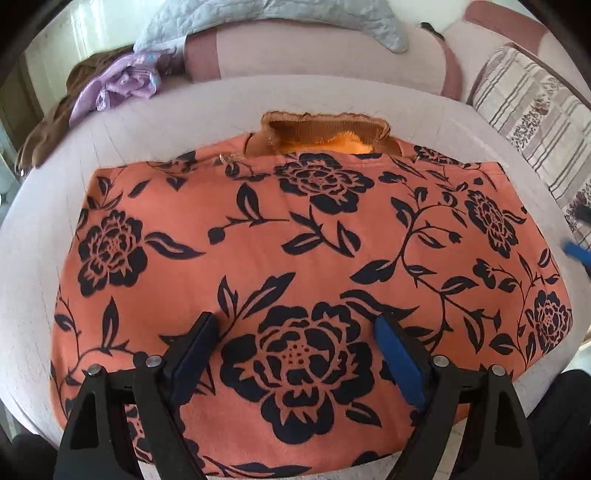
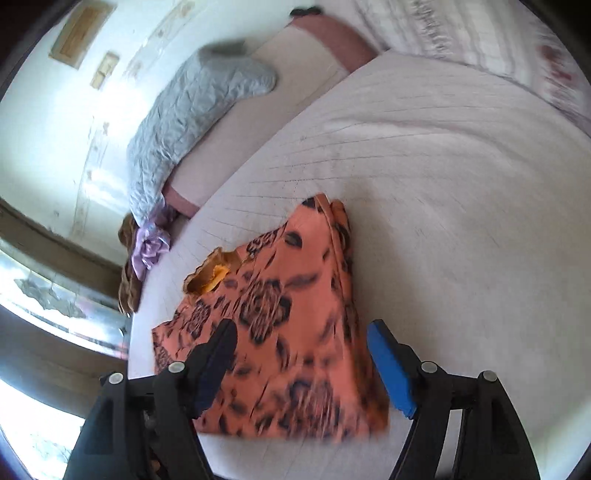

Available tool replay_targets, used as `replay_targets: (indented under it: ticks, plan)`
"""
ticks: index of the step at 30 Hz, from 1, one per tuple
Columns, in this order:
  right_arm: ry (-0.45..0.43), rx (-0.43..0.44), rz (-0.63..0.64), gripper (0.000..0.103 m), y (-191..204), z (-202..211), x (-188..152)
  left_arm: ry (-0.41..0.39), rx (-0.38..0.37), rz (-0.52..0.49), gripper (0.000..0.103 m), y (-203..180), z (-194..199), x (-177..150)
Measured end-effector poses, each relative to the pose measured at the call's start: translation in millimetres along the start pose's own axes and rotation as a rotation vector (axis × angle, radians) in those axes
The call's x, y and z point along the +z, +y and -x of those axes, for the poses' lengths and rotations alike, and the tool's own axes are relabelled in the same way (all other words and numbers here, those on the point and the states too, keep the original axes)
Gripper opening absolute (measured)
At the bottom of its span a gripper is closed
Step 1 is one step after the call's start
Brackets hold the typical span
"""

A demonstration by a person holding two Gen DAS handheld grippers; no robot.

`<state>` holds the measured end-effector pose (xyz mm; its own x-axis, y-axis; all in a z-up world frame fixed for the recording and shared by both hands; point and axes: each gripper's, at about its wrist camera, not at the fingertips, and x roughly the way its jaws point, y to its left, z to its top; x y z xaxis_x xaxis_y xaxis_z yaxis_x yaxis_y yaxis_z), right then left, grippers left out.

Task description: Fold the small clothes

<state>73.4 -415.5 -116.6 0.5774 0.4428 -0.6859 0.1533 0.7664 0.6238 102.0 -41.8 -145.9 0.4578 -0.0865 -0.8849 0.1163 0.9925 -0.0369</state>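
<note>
While both my jaws stand wide apart and hold nothing, I list what lies before them.

Item one: floral garment, orange cloth printed with dark roses and leaves, spread flat on the pale mattress of a bed. Seen from my left gripper, it lies directly under and ahead of the jaws, one large rose sitting between the two fingertips. Its far end shows a brown collar with a brighter orange lining inside. Seen from my right gripper, the same garment lies below and between the jaws, its long right edge running just inside the blue pad.

Handling, by my judgement: light, soft and limp; it should drape and sag when lifted, and will not hold a crease by itself. The surface looks matte, so I expect little slipping, though the layers may slide over each other. Not fragile.

Where to take hold: the side edges or near corners, pinching every layer at once. The doubled edge nearest my right jaws looks the firmest place. The thick collar is poorer, since it would bunch.

Item two: lilac cloth on a brown piece, far beyond my left jaws to the left. Untouched.

Item three: grey quilted cover, far ahead. A striped cushion lies far right.
</note>
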Motion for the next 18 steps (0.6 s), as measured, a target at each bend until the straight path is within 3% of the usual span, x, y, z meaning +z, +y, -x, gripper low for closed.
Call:
replay_targets:
  ticks: [7, 8, 9, 10, 11, 14, 16, 18]
  plan:
    - [0.174, -0.094, 0.016, 0.076, -11.9, -107.4, 74.9, -0.01, -0.008, -0.02, 0.092, 3.0, -2.3, -0.1]
    - [0.182, -0.098, 0.038, 0.071, -9.2, -118.3, 79.8, -0.012, -0.007, -0.023, 0.093, 0.9, -1.8, 2.2]
    - [0.18, -0.102, 0.059, 0.031, -4.7, -122.6, 83.9, -0.013, -0.008, -0.024, 0.093, 0.7, -0.9, 2.2]
    - [0.199, -0.085, 0.051, 0.01, -2.6, -125.5, 86.1, -0.015, -0.009, -0.024, 0.094, 1.9, -2.0, 0.8]
    - [0.2, -0.06, 0.034, 0.011, -1.1, -125.0, 88.0, -0.016, -0.012, -0.025, 0.094, 2.9, -5.0, 0.1]
    - [0.117, -0.115, 0.114, 0.011, 16.4, -111.5, 84.8, -0.029, -0.009, -0.029, 0.096, 3.7, -6.1, -0.8]
    - [0.158, -0.179, 0.103, 0.013, 6.7, -127.0, 79.1, -0.033, -0.003, -0.033, 0.097, 3.9, -6.6, -1.8]
    - [0.138, -0.143, 0.019, 0.026, -7.5, -126.9, 79.5, -0.022, -0.009, -0.027, 0.097, 5.2, -7.1, -1.2]
